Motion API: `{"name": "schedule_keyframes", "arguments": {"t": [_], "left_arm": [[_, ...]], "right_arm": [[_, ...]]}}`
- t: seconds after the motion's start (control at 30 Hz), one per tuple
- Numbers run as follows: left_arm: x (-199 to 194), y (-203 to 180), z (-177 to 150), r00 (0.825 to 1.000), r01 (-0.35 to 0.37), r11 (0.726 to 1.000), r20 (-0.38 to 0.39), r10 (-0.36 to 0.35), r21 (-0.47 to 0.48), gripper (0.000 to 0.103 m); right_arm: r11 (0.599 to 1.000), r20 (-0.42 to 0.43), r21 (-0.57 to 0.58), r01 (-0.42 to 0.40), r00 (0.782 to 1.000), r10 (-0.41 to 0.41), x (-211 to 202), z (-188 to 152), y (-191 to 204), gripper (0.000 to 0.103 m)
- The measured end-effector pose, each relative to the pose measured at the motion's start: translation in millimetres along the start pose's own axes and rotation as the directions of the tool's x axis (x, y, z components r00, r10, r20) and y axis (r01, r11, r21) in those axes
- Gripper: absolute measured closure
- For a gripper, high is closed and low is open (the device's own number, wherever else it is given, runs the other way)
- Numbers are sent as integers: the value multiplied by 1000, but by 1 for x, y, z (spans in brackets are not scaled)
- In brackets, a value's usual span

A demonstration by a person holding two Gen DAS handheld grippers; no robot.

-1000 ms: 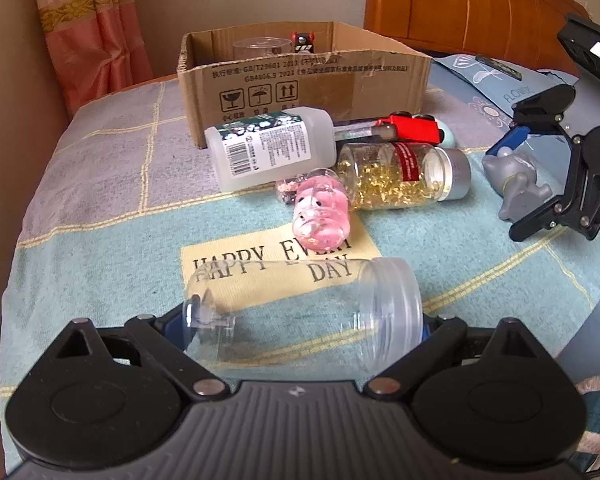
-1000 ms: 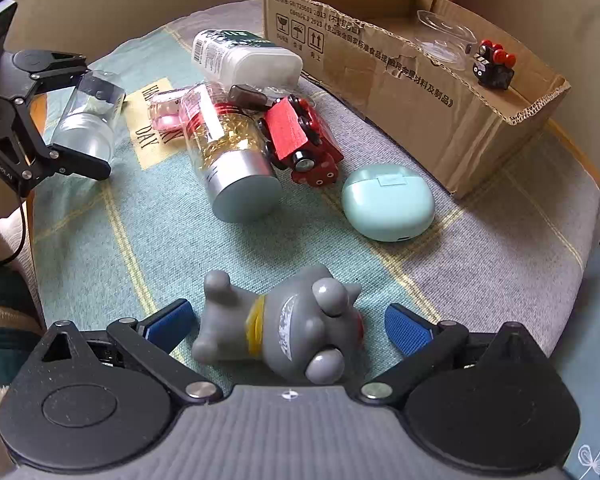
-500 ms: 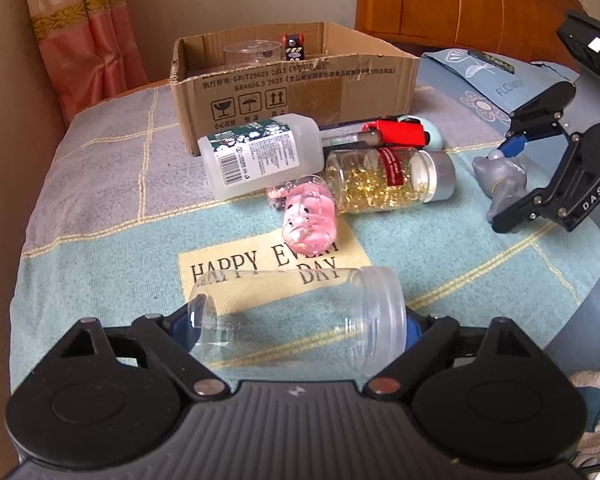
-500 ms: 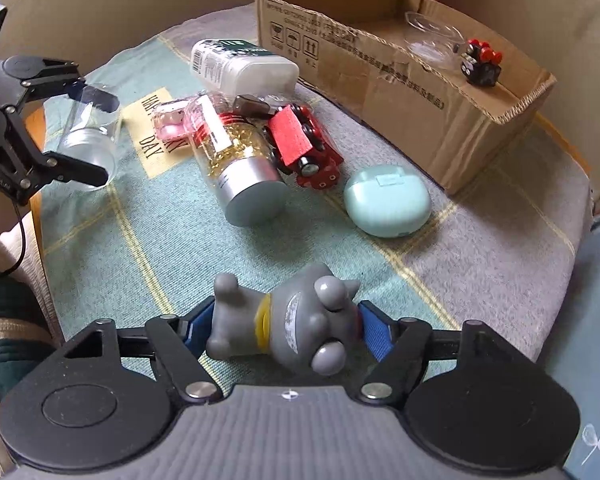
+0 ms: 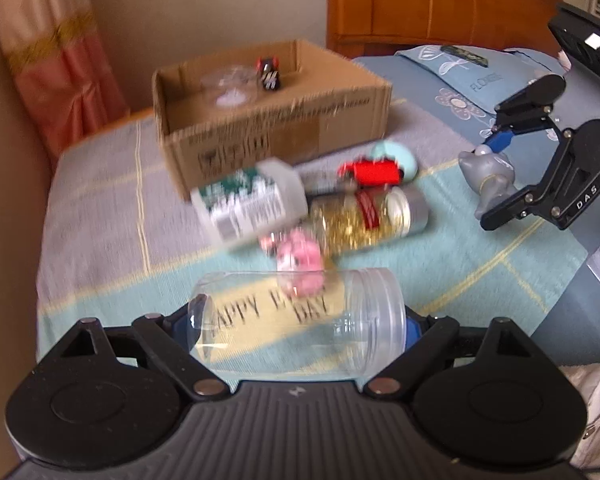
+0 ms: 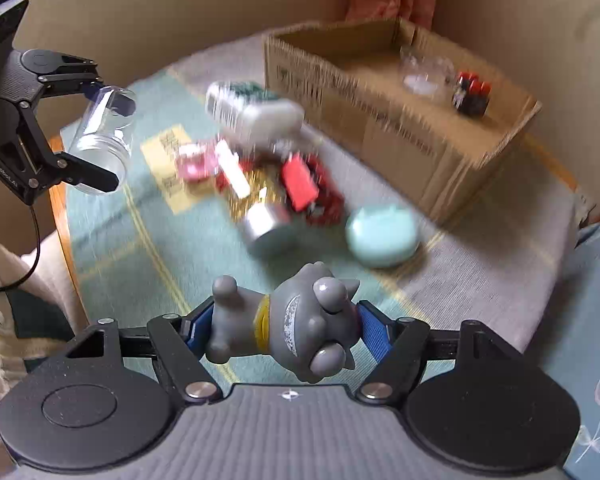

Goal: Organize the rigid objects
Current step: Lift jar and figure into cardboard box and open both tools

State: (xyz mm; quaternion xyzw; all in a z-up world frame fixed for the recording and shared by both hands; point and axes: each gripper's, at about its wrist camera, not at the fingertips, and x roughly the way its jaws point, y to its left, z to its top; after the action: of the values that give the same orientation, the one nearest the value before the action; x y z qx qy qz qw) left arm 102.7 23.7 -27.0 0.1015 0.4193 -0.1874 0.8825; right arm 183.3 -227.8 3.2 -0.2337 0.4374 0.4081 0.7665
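Note:
My left gripper [image 5: 300, 320] is shut on a clear plastic jar [image 5: 296, 320], held sideways above the cloth; the jar also shows in the right wrist view [image 6: 104, 136]. My right gripper [image 6: 284, 328] is shut on a grey toy figure [image 6: 292, 324], lifted off the table; the figure also shows in the left wrist view [image 5: 490, 180]. A cardboard box [image 5: 268, 120] stands at the back and holds a clear container [image 5: 230, 88] and a small red-and-black toy [image 5: 268, 72]. Both views are motion-blurred.
On the cloth lie a white bottle with a green label [image 5: 248, 204], a jar of gold capsules [image 5: 368, 216], a pink toy [image 5: 300, 256], a red toy vehicle [image 5: 374, 172] and a mint case [image 6: 382, 236]. A wooden headboard [image 5: 440, 4] and blue bedding [image 5: 460, 80] are at the right.
Both grippers have risen with their loads. The right gripper closed on the grey figure and lifted it off the cloth. The box interior now shows more from above.

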Motion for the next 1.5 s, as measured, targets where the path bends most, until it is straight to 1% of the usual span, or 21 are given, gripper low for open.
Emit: {"name": "schedule_keyframes", "arguments": {"t": [0.17,0.33,0.53,0.63,0.7,0.83,0.87,0.93,1.0,1.07,1.3,1.4,1.43,1.5], "left_arm": [[-7,7,38,999,18,999,45,-19,35,13],[-4,15,84,995,10,997,96,-17,74,13],[16,28,134,994,-7,996,112,-3,88,13],[30,40,154,994,-9,997,112,1,75,13],[41,48,163,994,-24,998,110,17,61,13],[61,60,174,996,-35,998,88,31,44,13],[66,62,175,996,-38,998,81,35,40,13],[75,67,178,996,-44,999,73,42,29,13],[81,73,181,997,-45,999,66,44,22,13],[88,76,184,997,-46,999,55,45,20,13],[108,83,196,998,-54,998,28,53,19,13],[116,88,202,996,-89,996,30,89,-1,11],[119,90,203,994,-104,994,32,105,-15,11],[119,93,202,991,-126,991,31,127,-44,10]], "right_arm": [[1000,64,-13,29,998,-28,-21,21,-5,26],[998,126,-9,56,991,-55,-36,47,-18,26],[997,195,-6,81,978,-78,-45,87,-36,26],[996,215,1,85,973,-83,-43,106,-46,26],[996,222,12,90,971,-90,-39,117,-55,26],[993,214,58,99,971,-110,-24,136,-74,24],[991,215,73,109,969,-122,-21,139,-77,18],[986,209,107,129,966,-149,-12,142,-83,10],[985,215,120,124,965,-148,-9,141,-84,9],[984,212,129,124,966,-149,-7,138,-85,5],[977,170,134,164,968,-185,-2,127,-82,4],[973,166,148,178,965,-202,-6,125,-82,3],[971,167,156,180,964,-206,-9,124,-81,1],[967,171,178,184,961,-215,-11,121,-82,0]]}}
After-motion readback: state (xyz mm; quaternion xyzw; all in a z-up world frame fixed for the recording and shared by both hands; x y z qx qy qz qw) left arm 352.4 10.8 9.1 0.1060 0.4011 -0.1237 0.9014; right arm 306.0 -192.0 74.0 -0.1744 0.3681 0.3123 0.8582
